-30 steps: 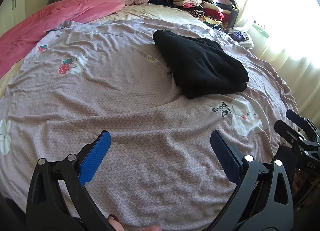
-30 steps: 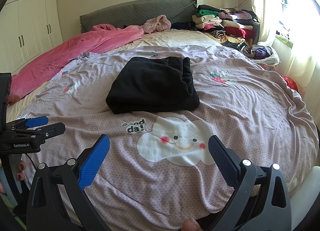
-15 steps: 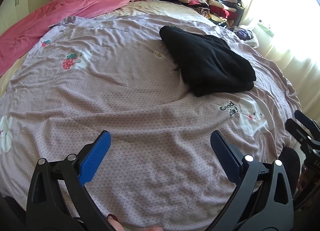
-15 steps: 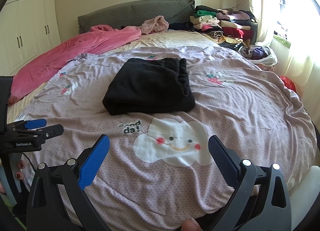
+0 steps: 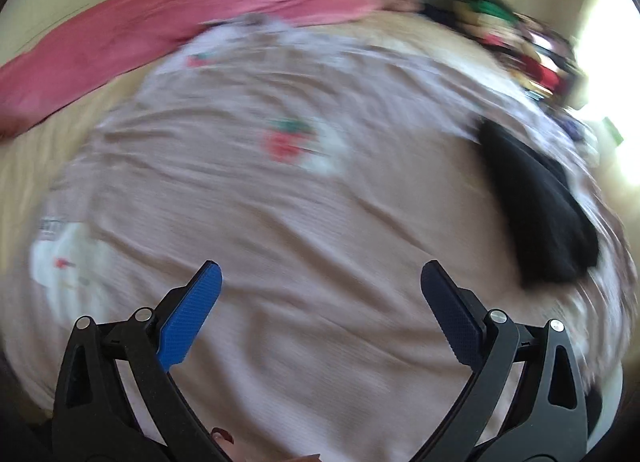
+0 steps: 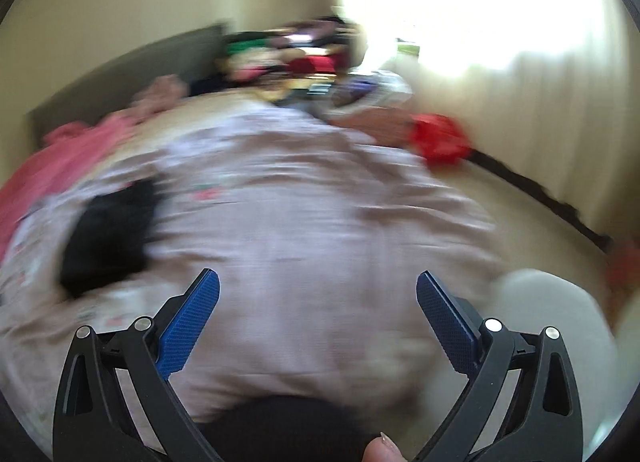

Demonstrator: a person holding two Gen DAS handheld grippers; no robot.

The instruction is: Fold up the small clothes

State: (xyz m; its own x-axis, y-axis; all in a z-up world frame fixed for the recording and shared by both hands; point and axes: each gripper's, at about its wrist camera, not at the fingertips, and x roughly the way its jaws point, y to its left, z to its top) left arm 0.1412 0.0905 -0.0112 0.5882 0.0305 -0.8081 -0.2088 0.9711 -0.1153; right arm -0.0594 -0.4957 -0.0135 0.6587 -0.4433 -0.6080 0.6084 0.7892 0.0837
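A folded black garment (image 5: 536, 201) lies on the lilac patterned bed sheet (image 5: 300, 221), far right in the blurred left wrist view and at the left in the blurred right wrist view (image 6: 108, 234). My left gripper (image 5: 320, 282) is open and empty above the sheet, well left of the garment. My right gripper (image 6: 318, 290) is open and empty above the sheet, right of the garment.
A pink duvet (image 5: 160, 33) lies along the far left of the bed. A pile of clothes (image 6: 288, 57) is stacked by the headboard near the bright window. A red item (image 6: 440, 139) lies on the floor beside the bed's right edge.
Both views have swung fast and blurred. The left view has turned left, the right view right, so the black garment has slid to the edge of each. Both grippers stay open.
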